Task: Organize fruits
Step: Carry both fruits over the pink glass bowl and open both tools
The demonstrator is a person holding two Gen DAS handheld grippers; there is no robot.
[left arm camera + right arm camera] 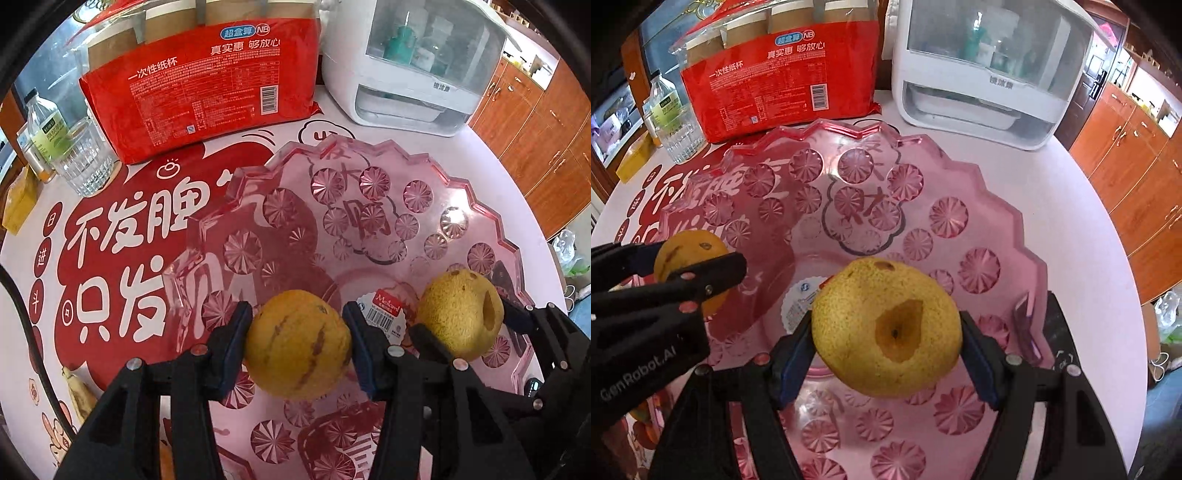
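Observation:
My left gripper [297,343] is shut on a yellow-orange fruit with brown streaks [297,343], held above the pink cut-glass fruit bowl [332,155]. My right gripper [886,328] is shut on a yellow fruit with a brown hollow spot [886,328], held above the same bowl [990,192]. The right gripper and its fruit [460,314] show at the right of the left wrist view. The left gripper and its fruit [689,254] show at the left of the right wrist view. The bowl holds no fruit; a label sticker lies at its bottom.
The bowl stands on a round white table with red print [110,258]. A red pack of paper cups [207,88], a white appliance [406,74], a glass tumbler [86,162] and a bottle [44,122] stand behind it. Wooden cabinets [535,129] are at the right.

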